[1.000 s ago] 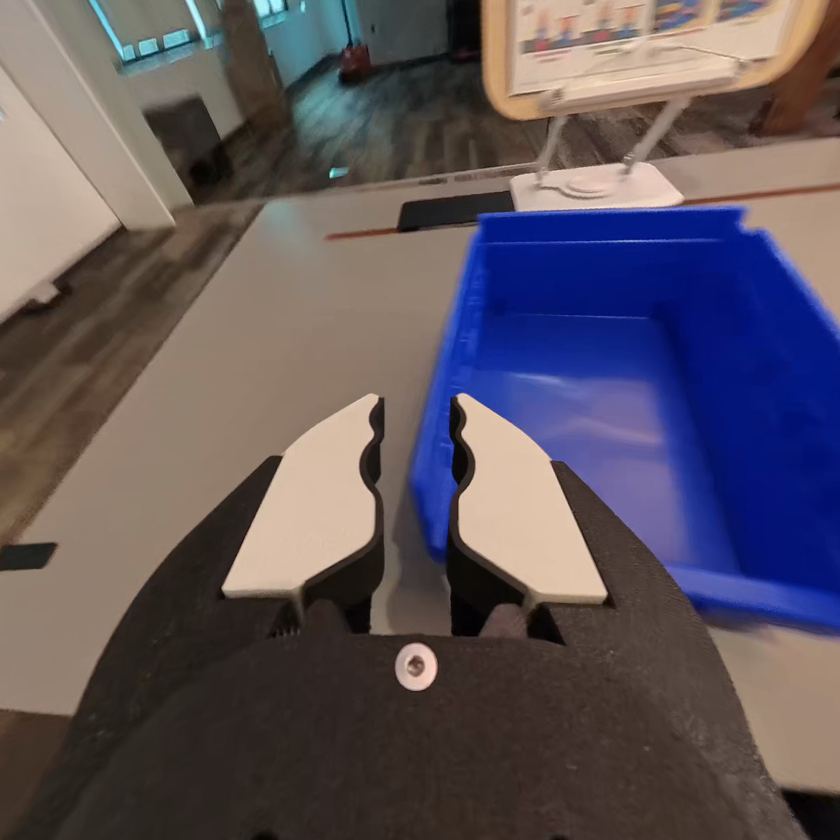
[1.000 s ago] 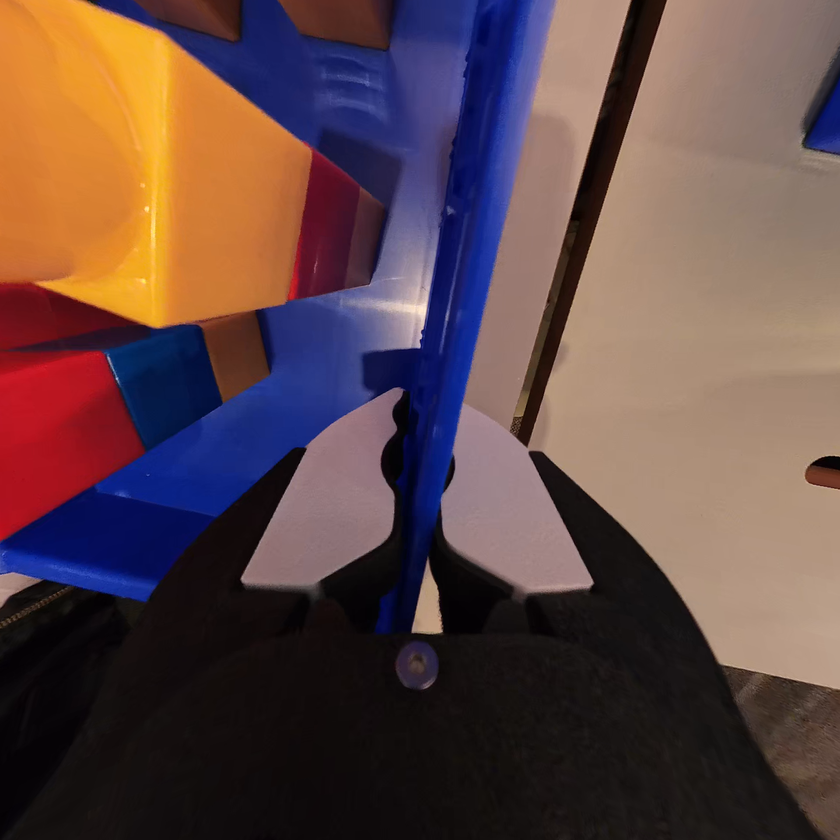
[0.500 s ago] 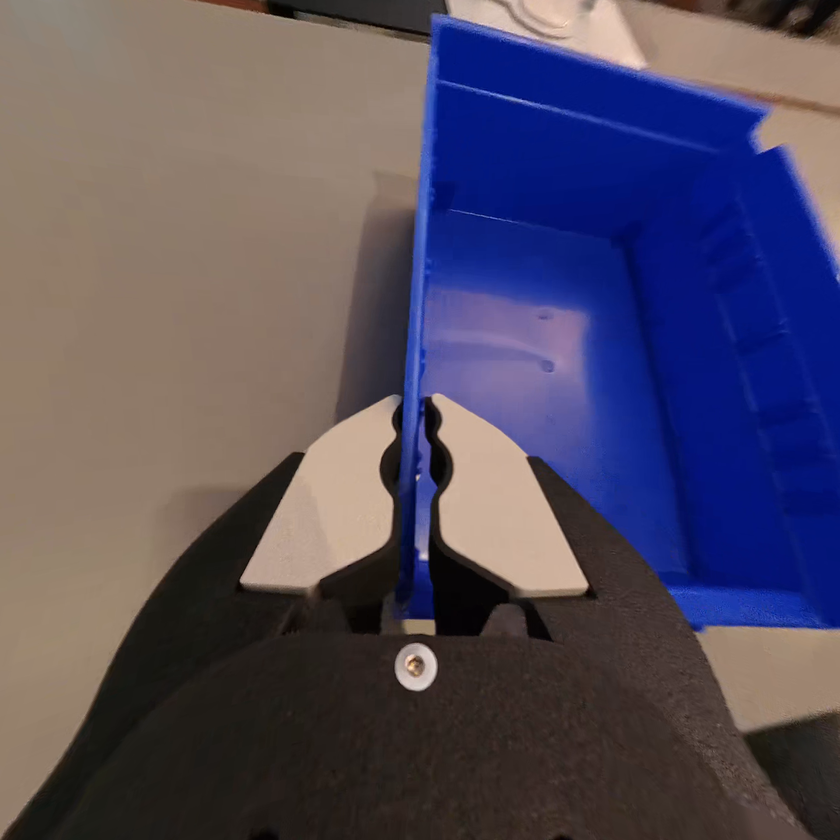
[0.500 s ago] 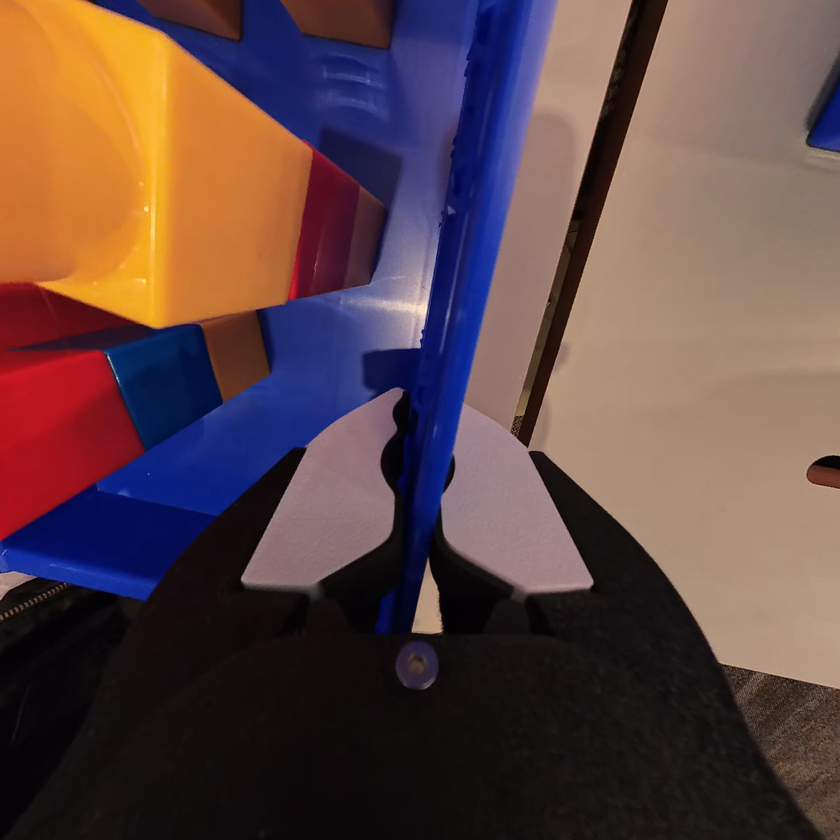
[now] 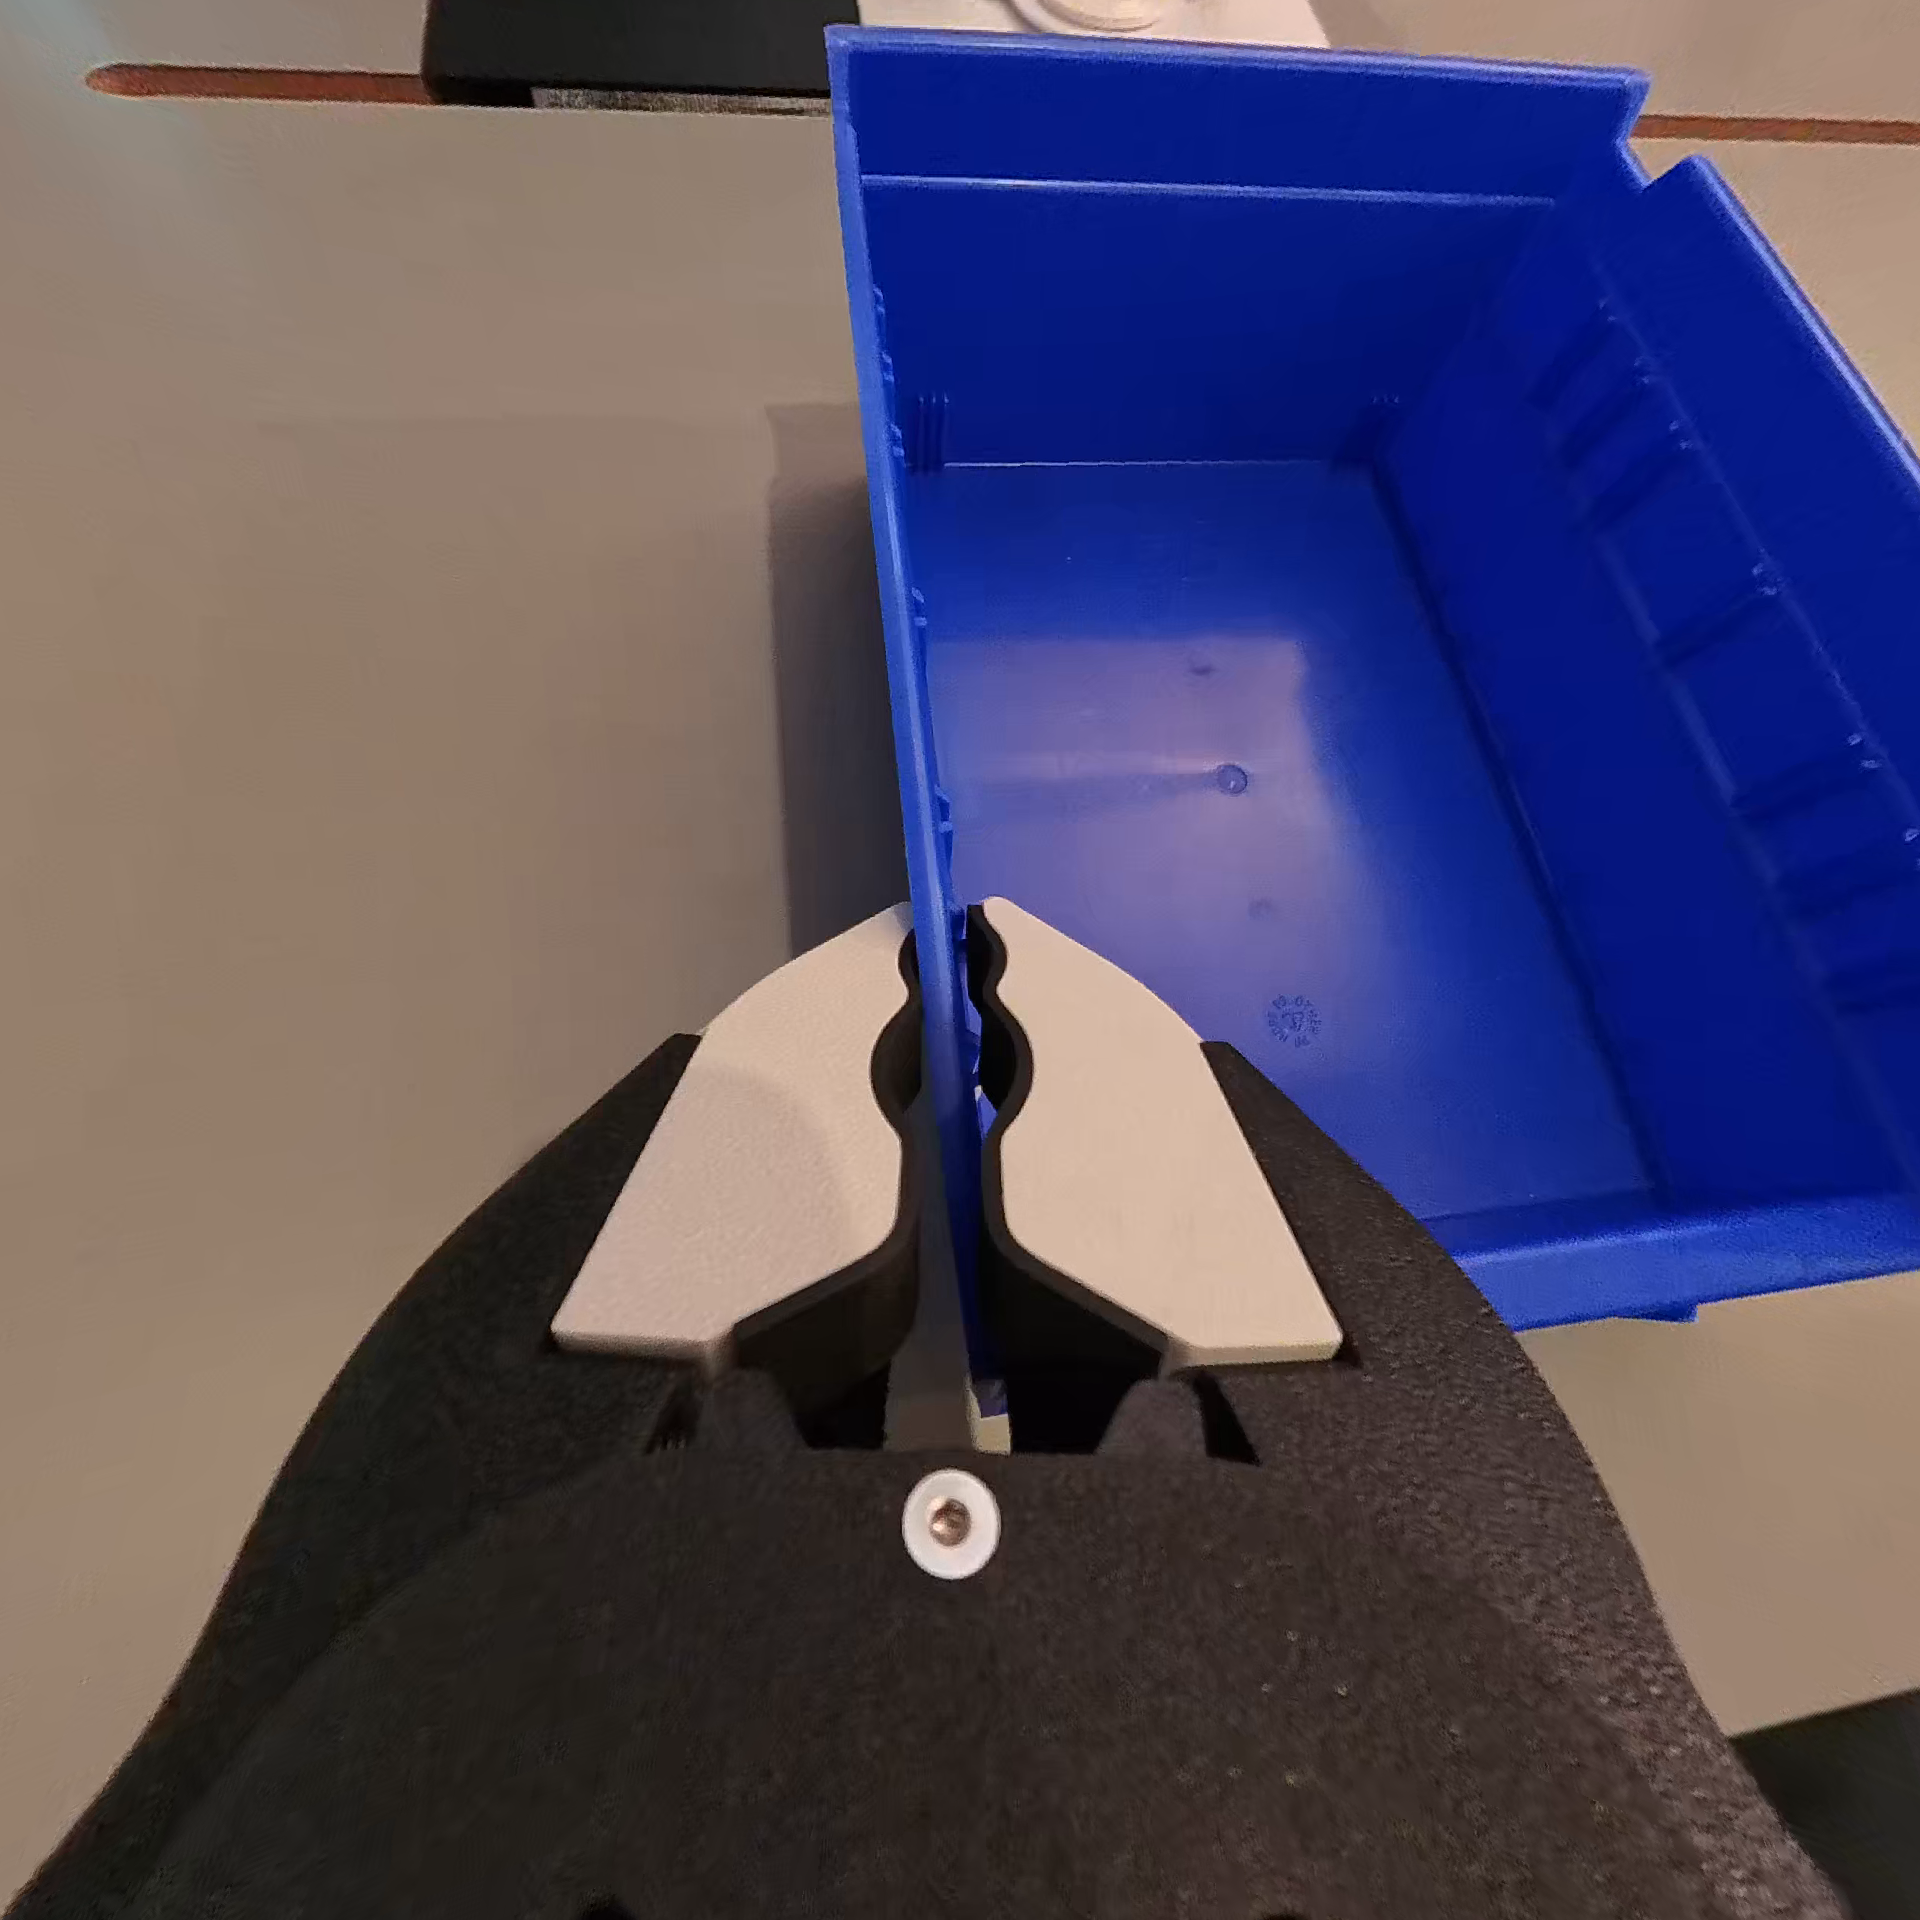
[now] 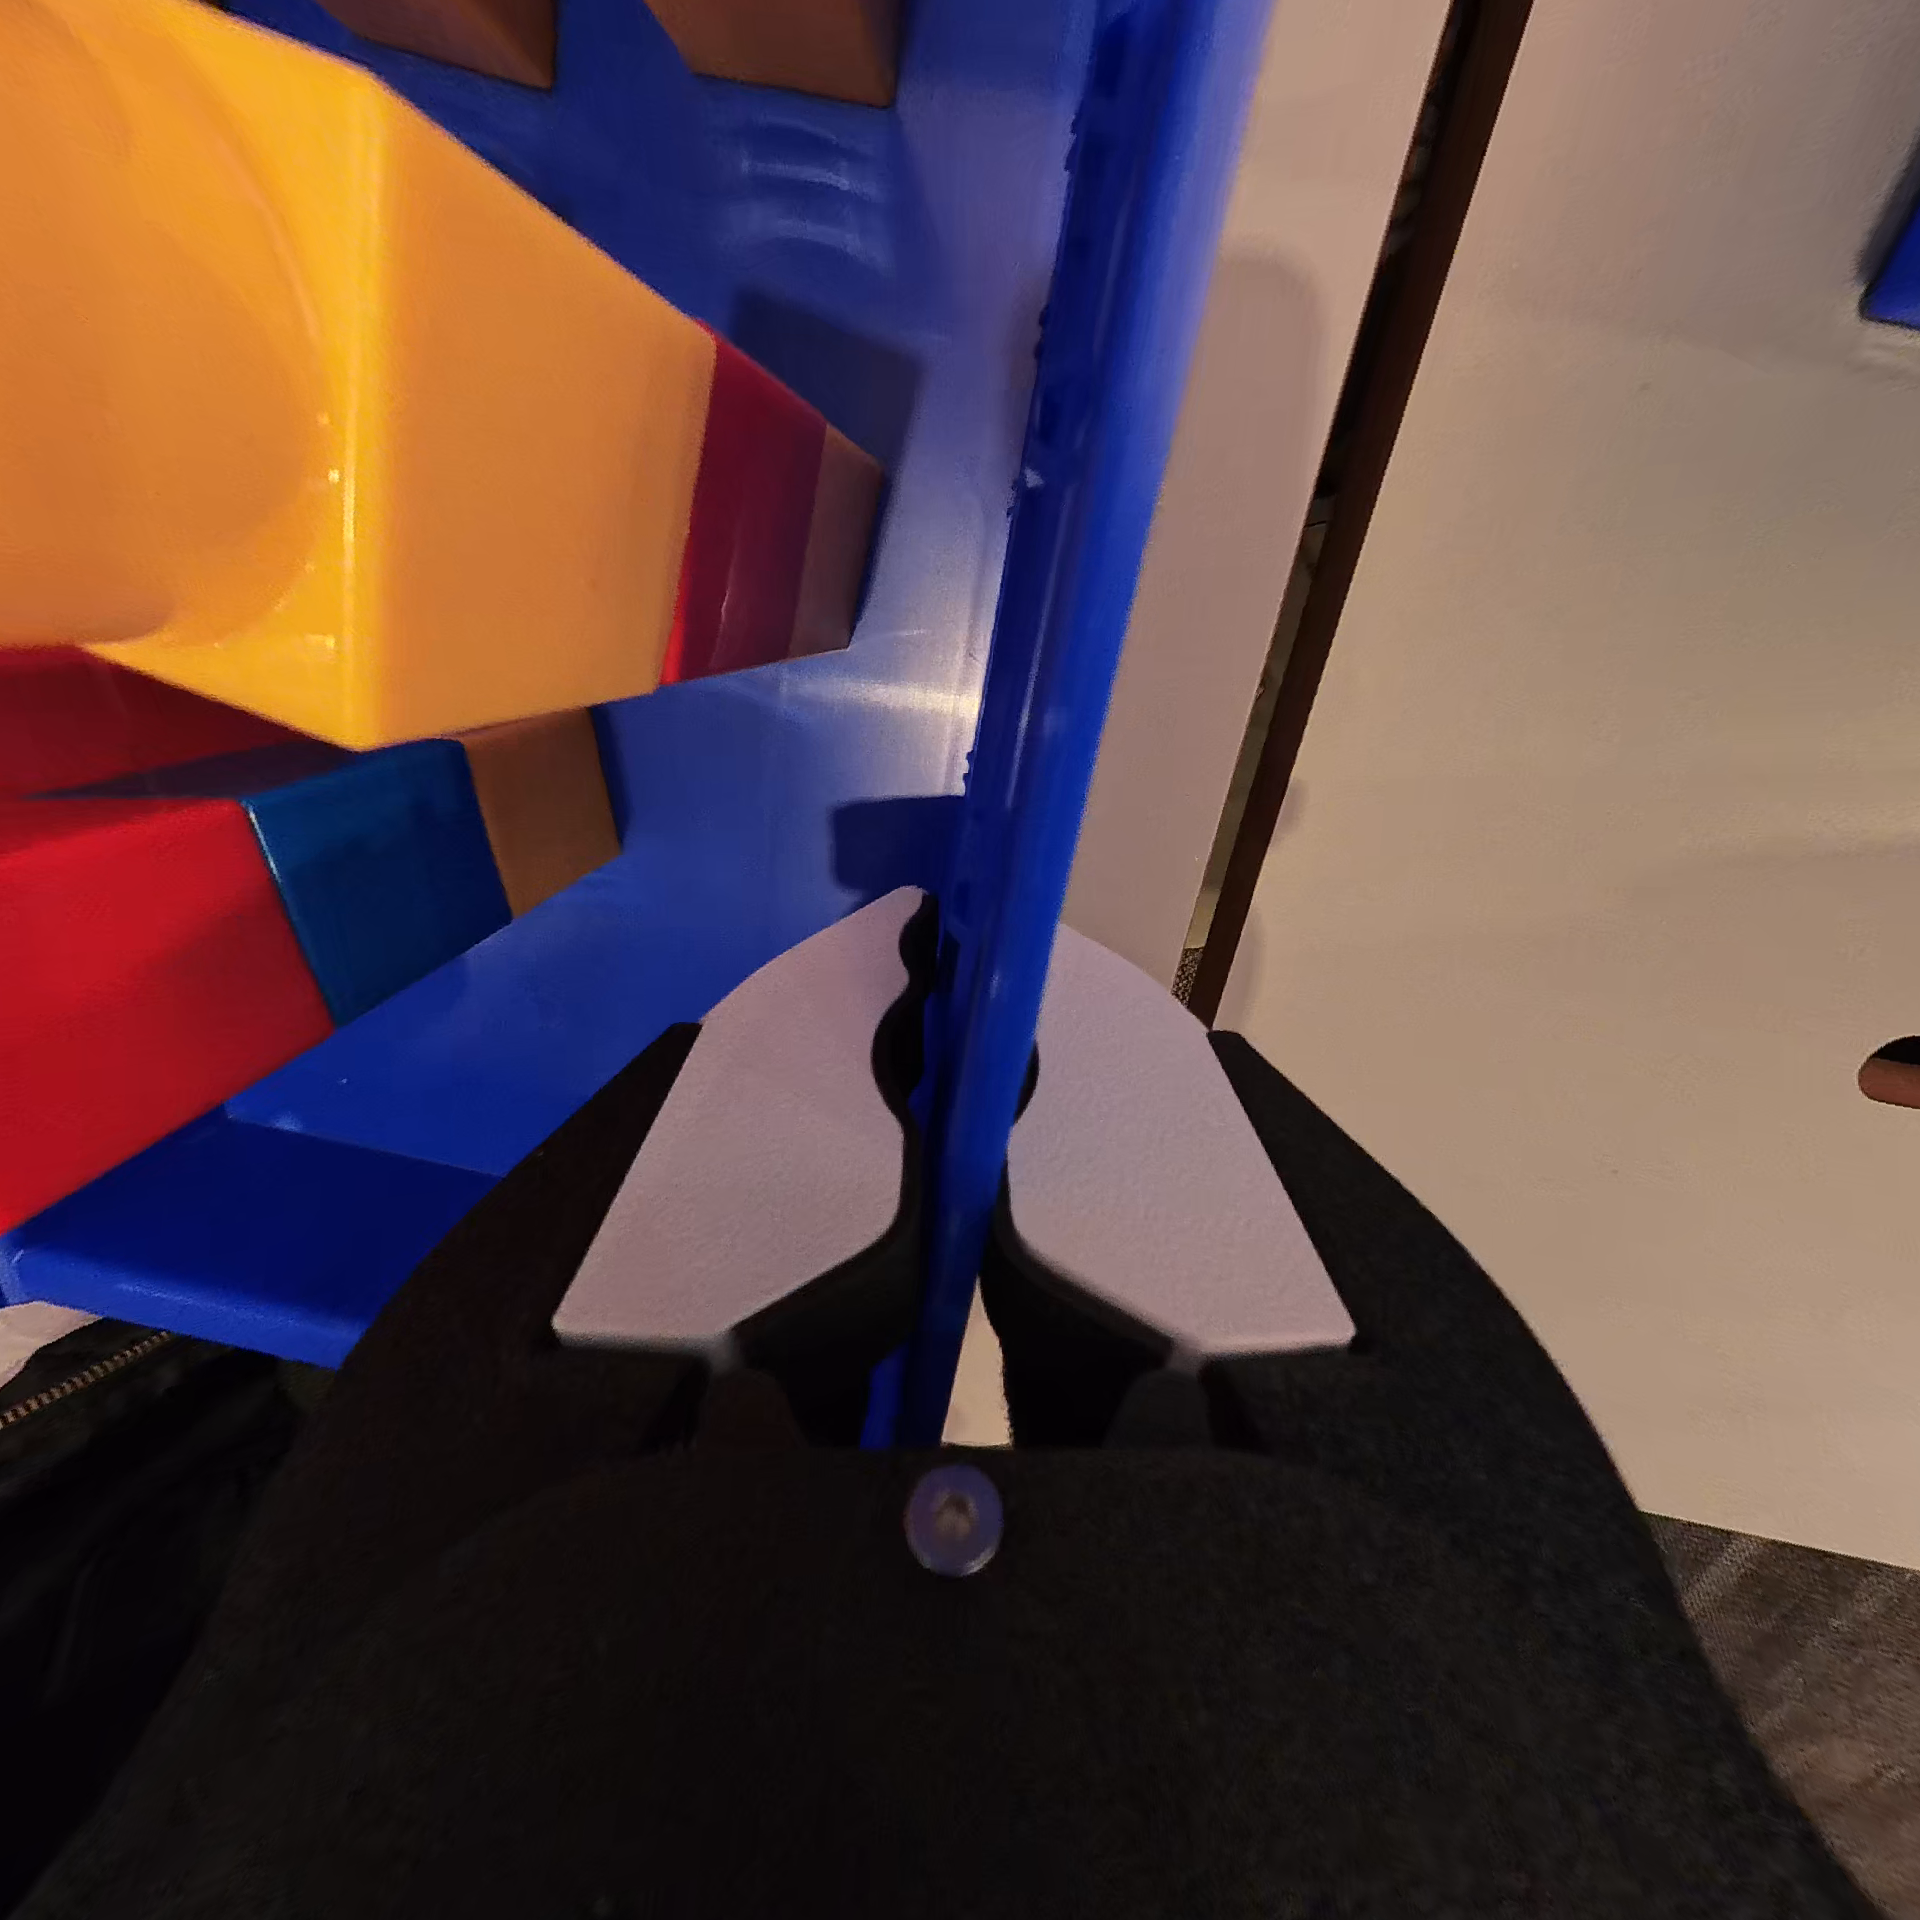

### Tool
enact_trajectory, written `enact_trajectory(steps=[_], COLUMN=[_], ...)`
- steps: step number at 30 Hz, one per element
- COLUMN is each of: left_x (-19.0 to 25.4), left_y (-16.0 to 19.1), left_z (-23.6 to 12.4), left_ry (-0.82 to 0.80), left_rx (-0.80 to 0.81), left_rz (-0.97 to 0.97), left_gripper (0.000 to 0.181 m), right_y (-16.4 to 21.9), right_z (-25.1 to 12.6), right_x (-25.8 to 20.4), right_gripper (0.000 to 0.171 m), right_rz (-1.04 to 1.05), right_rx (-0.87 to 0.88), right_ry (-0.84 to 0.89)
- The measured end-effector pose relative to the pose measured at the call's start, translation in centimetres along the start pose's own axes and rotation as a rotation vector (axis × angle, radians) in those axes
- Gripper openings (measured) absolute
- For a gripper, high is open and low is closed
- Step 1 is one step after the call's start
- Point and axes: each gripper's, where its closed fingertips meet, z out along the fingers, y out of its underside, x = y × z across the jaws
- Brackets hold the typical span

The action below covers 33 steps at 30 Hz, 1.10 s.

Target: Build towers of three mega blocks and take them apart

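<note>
Grey surface (image 5: pixel 395 623); left claw (image 5: pixel 943 914) clenched on empty bin (image 5: pixel 1195 312) wall, right claw (image 6: pixel 961 914) on block-filled bin (image 6: pixel 1049 520); best kept level.

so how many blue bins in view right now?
2. An empty bin on the table, its left wall in the left jaws; a block-filled bin, its right wall in the right jaws.

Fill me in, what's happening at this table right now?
A person holds tongs in each hand, each clamped on a blue bin wall. The left tongs grip the side wall of an empty bin on the grey table. The right tongs pinch a second bin holding stacked blocks. No block is being handled.
</note>
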Motion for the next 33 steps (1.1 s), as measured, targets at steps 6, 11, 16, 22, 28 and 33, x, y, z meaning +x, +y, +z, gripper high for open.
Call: enact_trajectory(steps=[6,11,16,22,28,33], left_x=[3.3,6.6,9.1,11.0,11.0,10.4], left_y=[-0.2,-0.6,-0.9,-0.9,-1.5,-2.0], left_z=[0.8,1.7,2.5,2.7,1.6,0.1], left_ry=[-0.009,0.008,0.047,0.049,0.069,0.076], left_rx=[0.004,0.006,0.005,0.005,0.047,0.081], left_rz=[0.028,0.08,0.082,0.125,0.123,0.131], left_gripper=[0.006,0.006,0.006,0.008,0.022,0.023], right_y=[0.1,0.2,0.3,0.3,0.3,0.3], right_z=[0.0,0.0,0.0,0.0,0.0,0.0], right_x=[-0.1,-0.2,-0.3,-0.4,-0.5,-0.4], right_gripper=[0.005,0.004,0.004,0.004,0.004,0.004], right_rz=[0.025,0.046,0.063,0.08,0.083,0.085], right_rx=[-0.01,-0.009,-0.01,-0.01,-0.007,-0.007], right_ry=[-0.005,-0.004,-0.003,0.001,-0.002,-0.007])
